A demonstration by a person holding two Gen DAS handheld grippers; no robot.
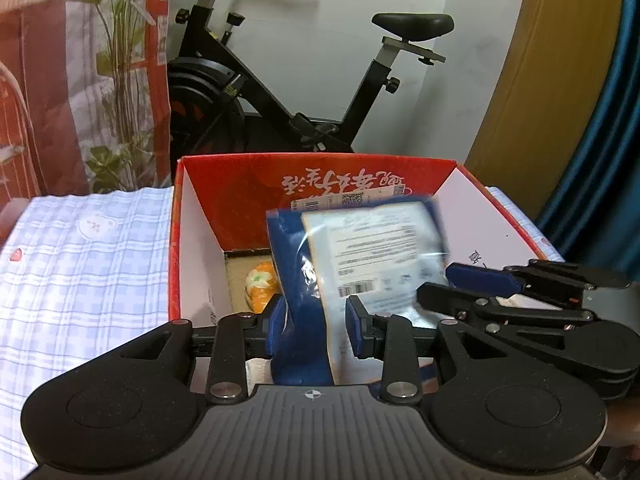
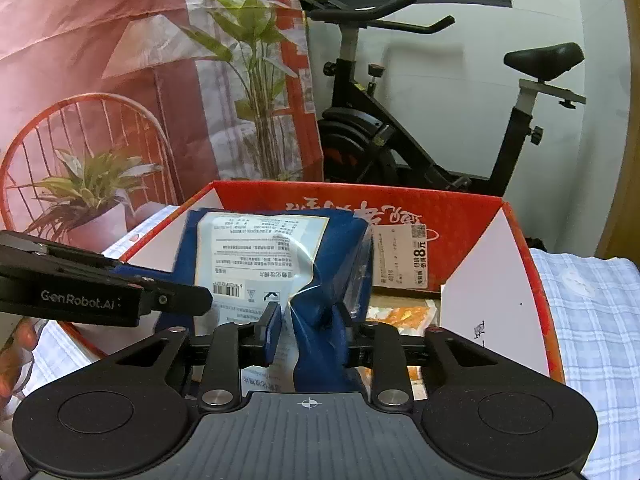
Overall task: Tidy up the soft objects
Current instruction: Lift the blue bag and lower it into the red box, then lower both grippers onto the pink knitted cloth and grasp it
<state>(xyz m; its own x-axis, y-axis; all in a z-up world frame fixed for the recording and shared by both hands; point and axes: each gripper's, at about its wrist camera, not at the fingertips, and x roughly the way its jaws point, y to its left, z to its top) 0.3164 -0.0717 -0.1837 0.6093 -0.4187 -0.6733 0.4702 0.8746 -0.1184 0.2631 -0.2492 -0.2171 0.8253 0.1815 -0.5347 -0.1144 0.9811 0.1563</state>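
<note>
A soft blue packet with a white printed label (image 1: 352, 256) is held over the open red cardboard box (image 1: 240, 178). My left gripper (image 1: 316, 328) is shut on the packet's lower end. My right gripper (image 2: 310, 332) is shut on the same blue packet (image 2: 280, 252), and it shows from the side in the left wrist view (image 1: 500, 292). An orange and white soft item (image 1: 260, 284) lies on the box floor, also seen in the right wrist view (image 2: 404, 314).
The red box (image 2: 524, 240) sits on a blue checked cloth (image 1: 80, 264). A black exercise bike (image 1: 280, 92) stands behind it. Potted plants (image 2: 92, 196) and an orange wire chair (image 2: 80, 128) stand at the left.
</note>
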